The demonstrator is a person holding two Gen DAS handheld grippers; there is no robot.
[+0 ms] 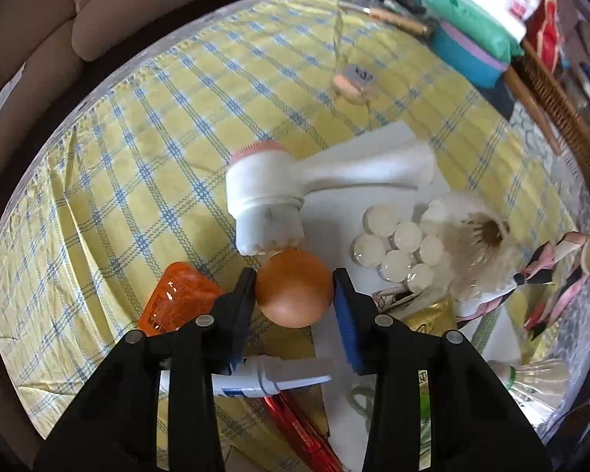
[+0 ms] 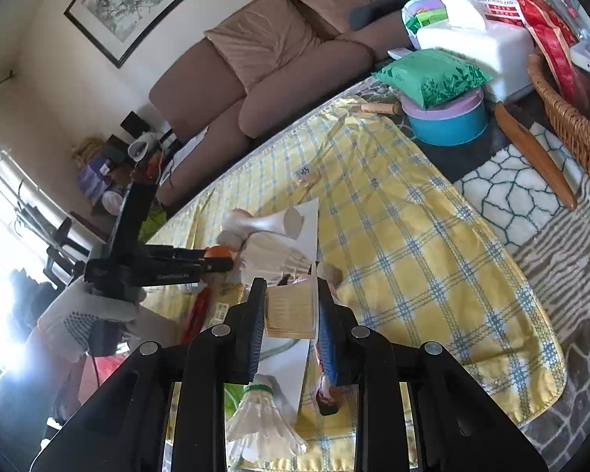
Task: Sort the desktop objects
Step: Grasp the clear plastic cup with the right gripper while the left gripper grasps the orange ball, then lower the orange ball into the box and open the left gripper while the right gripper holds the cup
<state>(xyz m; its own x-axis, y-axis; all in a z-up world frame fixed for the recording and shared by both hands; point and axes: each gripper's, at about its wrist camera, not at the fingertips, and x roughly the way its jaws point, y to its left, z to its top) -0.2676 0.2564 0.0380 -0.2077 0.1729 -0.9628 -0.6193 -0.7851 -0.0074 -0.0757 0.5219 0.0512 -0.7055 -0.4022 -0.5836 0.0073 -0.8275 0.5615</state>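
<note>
Here, orange ball [image 1: 293, 289] pinched between left claw [image 1: 295, 295] pads; card deck [image 2: 291, 310] pinched in right claw [image 2: 291, 306].

Smooth matt orange ball [image 1: 293, 289] over woven checked cloth [image 1: 137, 157].

- A table under a yellow cloth [image 1: 145, 149] with blue checks fills most of the left wrist view.
- On the cloth: a white sheet of paper [image 1: 377, 141] at centre right, an orange packet [image 1: 177, 295] lower left, a small eraser-like block [image 1: 352, 82] at upper centre.
- A teal tub [image 2: 446, 122] stands at the upper right, off the cloth.
</note>
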